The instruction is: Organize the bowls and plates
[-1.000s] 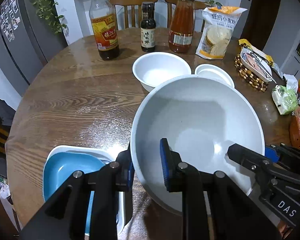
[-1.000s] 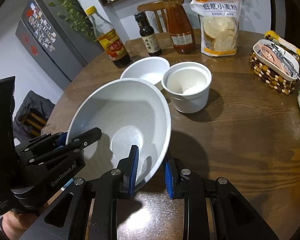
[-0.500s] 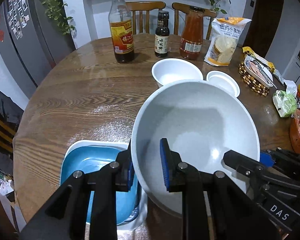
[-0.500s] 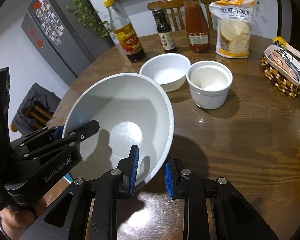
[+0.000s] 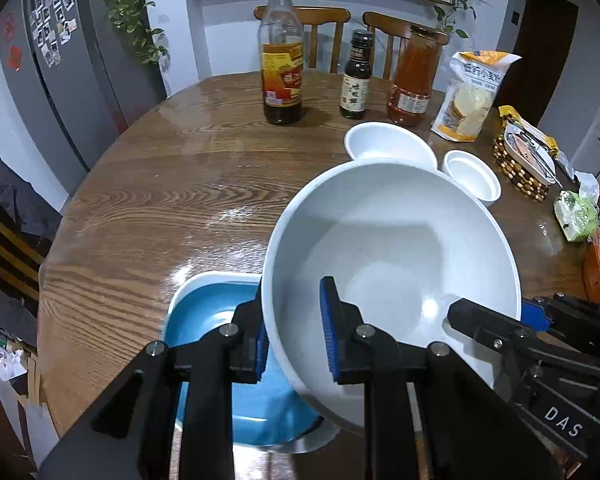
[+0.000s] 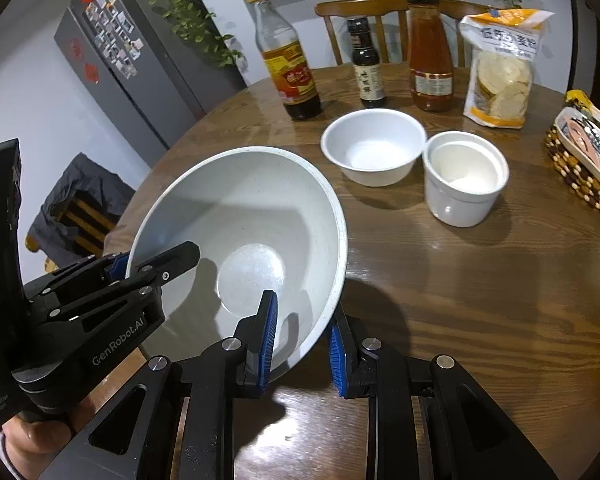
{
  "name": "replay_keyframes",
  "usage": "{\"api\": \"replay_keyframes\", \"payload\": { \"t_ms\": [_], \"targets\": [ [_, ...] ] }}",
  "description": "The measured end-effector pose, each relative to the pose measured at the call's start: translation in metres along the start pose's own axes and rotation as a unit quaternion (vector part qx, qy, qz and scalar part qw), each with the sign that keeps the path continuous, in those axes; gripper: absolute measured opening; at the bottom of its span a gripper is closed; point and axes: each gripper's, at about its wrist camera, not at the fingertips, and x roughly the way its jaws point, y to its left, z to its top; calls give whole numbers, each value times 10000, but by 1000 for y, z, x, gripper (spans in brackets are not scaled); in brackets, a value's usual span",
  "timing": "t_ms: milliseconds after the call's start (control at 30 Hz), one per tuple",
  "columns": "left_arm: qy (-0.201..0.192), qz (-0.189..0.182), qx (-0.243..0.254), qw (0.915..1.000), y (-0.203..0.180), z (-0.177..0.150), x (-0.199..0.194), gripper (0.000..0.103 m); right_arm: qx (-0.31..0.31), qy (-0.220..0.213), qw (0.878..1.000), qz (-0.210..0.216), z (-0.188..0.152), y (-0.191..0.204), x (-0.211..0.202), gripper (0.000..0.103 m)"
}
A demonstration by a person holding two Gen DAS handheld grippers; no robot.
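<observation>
A large pale grey bowl [image 5: 396, 248] is held in the air by both grippers. My left gripper [image 5: 294, 332] is shut on its left rim; my right gripper [image 6: 300, 338] is shut on its right rim. The bowl [image 6: 240, 236] hangs partly over a blue square dish [image 5: 216, 320] that lies in a white square plate [image 5: 220, 278] at the table's near left edge. A small white bowl [image 6: 374, 150] and a white cup-like bowl [image 6: 464, 178] stand further back. The left gripper also shows in the right wrist view [image 6: 156, 264], the right one in the left wrist view [image 5: 496, 316].
At the back of the round wooden table [image 5: 160, 200] stand a vinegar bottle [image 5: 282, 52], a dark sauce bottle [image 5: 356, 76], a red sauce jar [image 5: 412, 76] and a flour bag [image 5: 472, 96]. A beaded basket [image 5: 524, 164] and food packets [image 5: 576, 212] lie at the right.
Both grippers have carried the large bowl left and toward the near edge, so it now overlaps the blue dish. The grip on both rims is unchanged.
</observation>
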Motion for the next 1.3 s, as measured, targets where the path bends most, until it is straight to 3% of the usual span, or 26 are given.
{"api": "replay_keyframes", "payload": {
  "t_ms": [500, 833, 1033, 1300],
  "targets": [
    [100, 203, -287, 9993, 57, -15, -4, 22, -272, 265, 9991, 191, -2, 48, 28, 27],
    [548, 309, -457, 9970, 84, -35, 10, 21, -39, 837, 9952, 514, -13, 58, 64, 27],
    [768, 384, -441, 9953, 90, -39, 28, 21, -30, 974, 9942, 448, -17, 63, 76, 27],
    [763, 393, -357, 9957, 94, -35, 36, 25, -71, 896, 9956, 261, -9, 69, 82, 27]
  ]
}}
